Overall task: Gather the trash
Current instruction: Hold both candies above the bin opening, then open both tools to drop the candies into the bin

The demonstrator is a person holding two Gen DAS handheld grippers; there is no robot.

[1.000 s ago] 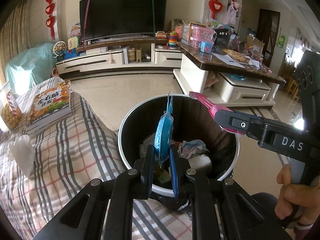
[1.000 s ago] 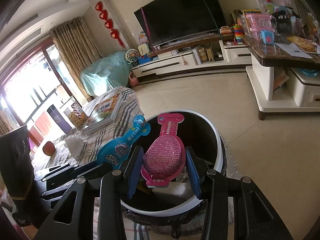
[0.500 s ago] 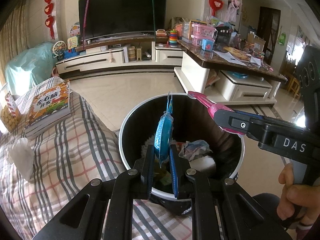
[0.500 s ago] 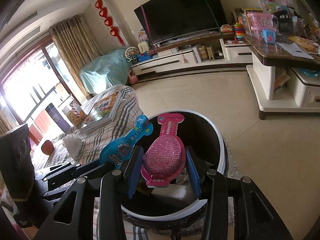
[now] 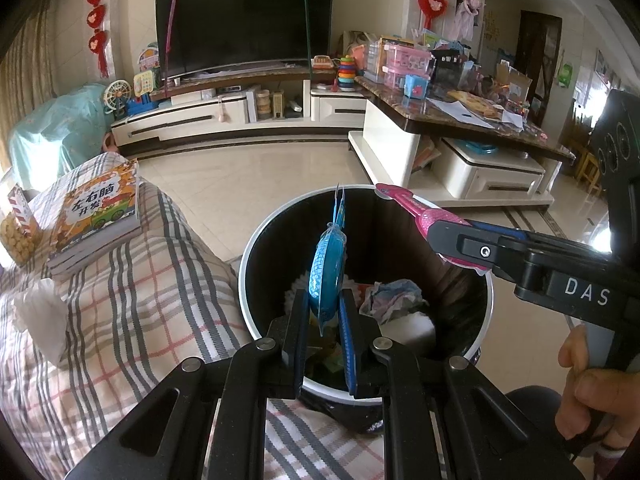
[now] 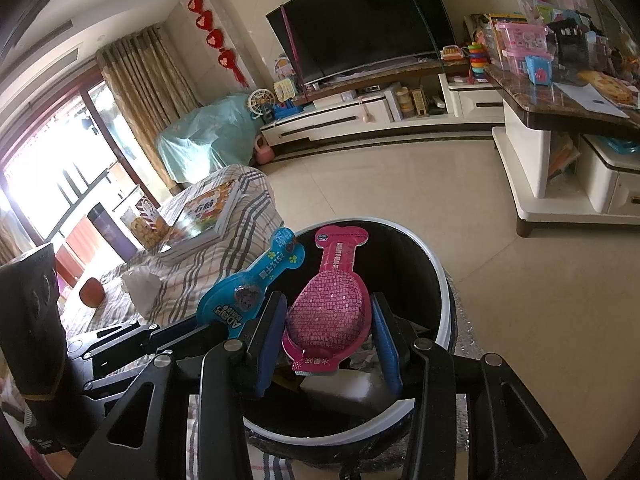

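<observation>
A round black trash bin with a white rim (image 5: 256,264) (image 6: 440,276) stands on the floor beside the bed, crumpled paper (image 5: 394,296) inside it. My left gripper (image 5: 325,312) is shut on a blue guitar-shaped blister pack (image 5: 328,272) (image 6: 256,284), held edge-on over the bin's opening. My right gripper (image 6: 328,320) (image 5: 452,240) is shut on a pink guitar-shaped blister pack (image 6: 332,308) (image 5: 416,210), also above the bin mouth. A person's hand (image 5: 588,392) grips the right tool's handle.
A plaid-covered bed (image 5: 120,304) lies left of the bin, carrying a book (image 5: 96,216), a snack box (image 5: 18,228) and a white tissue (image 5: 40,320). A TV stand (image 5: 224,112) and a cluttered marble-topped counter (image 5: 460,108) line the far side.
The bin has slid slightly nearer under both packs in the views; both grippers keep their holds and barely move.
</observation>
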